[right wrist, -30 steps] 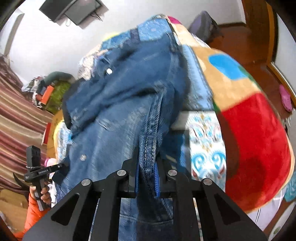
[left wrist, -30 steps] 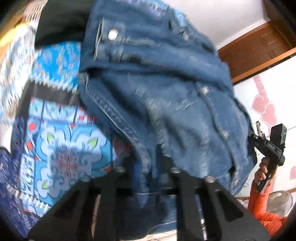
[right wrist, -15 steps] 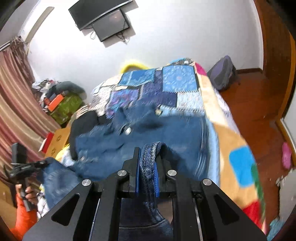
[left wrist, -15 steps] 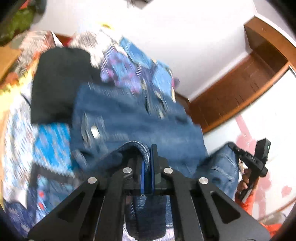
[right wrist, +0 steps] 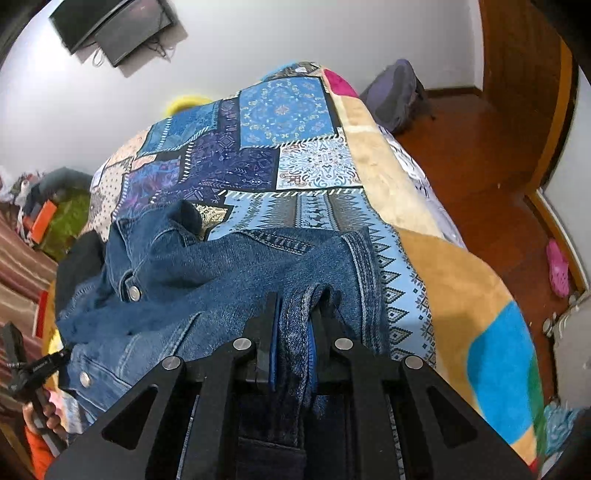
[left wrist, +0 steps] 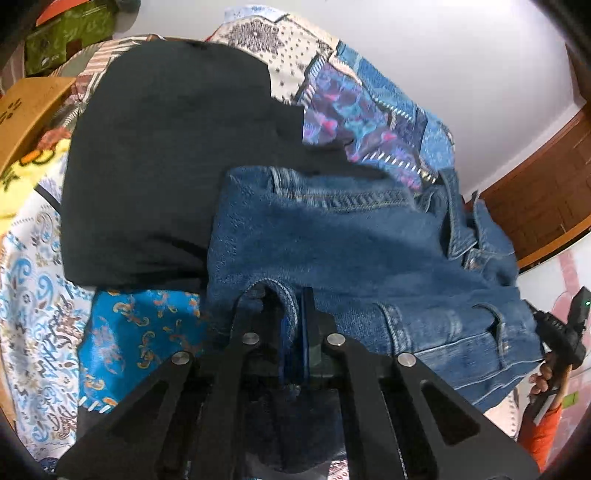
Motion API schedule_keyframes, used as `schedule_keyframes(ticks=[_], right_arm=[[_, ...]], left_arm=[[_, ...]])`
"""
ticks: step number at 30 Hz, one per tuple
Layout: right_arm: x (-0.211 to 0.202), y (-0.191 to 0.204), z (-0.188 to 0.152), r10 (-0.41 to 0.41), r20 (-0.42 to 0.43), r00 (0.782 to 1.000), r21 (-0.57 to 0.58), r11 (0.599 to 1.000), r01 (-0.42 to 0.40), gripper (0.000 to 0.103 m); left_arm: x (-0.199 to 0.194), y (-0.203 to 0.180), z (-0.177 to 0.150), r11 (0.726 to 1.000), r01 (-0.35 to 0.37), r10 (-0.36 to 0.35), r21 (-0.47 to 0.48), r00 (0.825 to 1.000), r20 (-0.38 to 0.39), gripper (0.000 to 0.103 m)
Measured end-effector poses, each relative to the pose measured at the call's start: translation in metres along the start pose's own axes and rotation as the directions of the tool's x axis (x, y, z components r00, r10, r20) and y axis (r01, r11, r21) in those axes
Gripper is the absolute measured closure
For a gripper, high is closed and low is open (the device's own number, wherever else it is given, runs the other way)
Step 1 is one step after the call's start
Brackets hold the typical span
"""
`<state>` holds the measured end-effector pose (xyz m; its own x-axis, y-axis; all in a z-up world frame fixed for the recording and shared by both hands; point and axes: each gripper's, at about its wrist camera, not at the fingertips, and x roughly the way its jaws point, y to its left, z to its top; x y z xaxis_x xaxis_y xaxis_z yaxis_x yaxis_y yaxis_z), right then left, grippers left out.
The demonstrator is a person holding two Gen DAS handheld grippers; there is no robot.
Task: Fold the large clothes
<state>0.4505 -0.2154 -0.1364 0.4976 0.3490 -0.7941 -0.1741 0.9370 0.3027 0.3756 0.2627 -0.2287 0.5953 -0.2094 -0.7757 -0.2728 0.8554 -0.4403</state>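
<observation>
Lowered since a second ago, when you held it hanging in the air, the denim jacket [left wrist: 351,251] now lies on the patchwork bedspread [right wrist: 295,110], beside the black garment [left wrist: 166,166]. Your left gripper [left wrist: 295,325] is clenched on a hem; your right gripper [right wrist: 291,332] clamps a thick denim fold. That likely completes one fold, with release next. No brand, label or writing can be read anywhere.

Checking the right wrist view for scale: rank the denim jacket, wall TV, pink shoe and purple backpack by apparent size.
Denim jacket, nearest the camera, so inflated.
Wall TV and purple backpack: too similar to rank.
Pink shoe.
</observation>
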Motion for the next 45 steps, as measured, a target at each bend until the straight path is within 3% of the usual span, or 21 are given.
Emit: schedule_keyframes(ticks=[4, 6, 8, 12, 15, 19, 23, 32, 36, 45], right_arm=[[-0.013, 0.005, 0.000, -0.024, -0.010, 1.000, -0.050, 0.998, 0.023, 0.089], [-0.020, 0.007, 0.000, -0.030, -0.013, 0.999, -0.057, 0.998, 0.029, 0.087], [-0.028, 0.008, -0.002, -0.022, -0.013, 1.000, -0.056, 0.998, 0.021, 0.084], [-0.047, 0.010, -0.008, 0.003, 0.001, 1.000, -0.052, 0.999, -0.003, 0.082], [-0.062, 0.017, -0.015, -0.007, 0.016, 1.000, -0.090, 0.996, 0.008, 0.082], [-0.075, 0.026, -0.029, -0.011, 0.028, 1.000, -0.142, 0.990, 0.014, 0.080], [-0.079, 0.031, -0.044, -0.036, 0.033, 0.999, -0.169, 0.985, 0.041, 0.057], [-0.072, 0.053, -0.084, -0.074, -0.021, 0.997, -0.291, 0.955, 0.065, 0.056], [-0.061, 0.063, -0.095, -0.082, -0.052, 0.995, -0.335, 0.940, 0.060, 0.056], [-0.033, 0.082, -0.076, -0.175, -0.011, 0.985, -0.407, 0.900, 0.155, 0.056]], left_arm=[[-0.010, 0.000, -0.003, 1.000, 0.008, -0.008, 0.011, 1.000, -0.019, 0.087], [-0.020, -0.003, -0.005, 1.000, 0.010, -0.010, 0.024, 1.000, -0.021, 0.071], [-0.035, -0.008, -0.009, 0.998, -0.001, 0.001, 0.056, 1.000, -0.005, 0.063], [-0.062, -0.026, -0.021, 0.988, -0.028, 0.022, 0.153, 0.999, 0.040, 0.062], [-0.076, -0.037, -0.031, 0.977, -0.037, 0.026, 0.210, 0.998, 0.057, 0.055], [-0.082, -0.042, -0.046, 0.970, -0.041, 0.029, 0.242, 0.998, 0.056, 0.054], [-0.080, -0.032, -0.060, 0.977, -0.051, 0.044, 0.207, 0.998, 0.038, 0.054], [-0.063, -0.030, -0.090, 0.974, -0.026, 0.038, 0.227, 0.998, -0.046, 0.054], [-0.050, -0.036, -0.093, 0.961, -0.043, 0.054, 0.275, 0.998, -0.032, 0.054], [-0.024, -0.048, -0.083, 0.939, -0.069, 0.093, 0.337, 0.994, -0.057, 0.054]])
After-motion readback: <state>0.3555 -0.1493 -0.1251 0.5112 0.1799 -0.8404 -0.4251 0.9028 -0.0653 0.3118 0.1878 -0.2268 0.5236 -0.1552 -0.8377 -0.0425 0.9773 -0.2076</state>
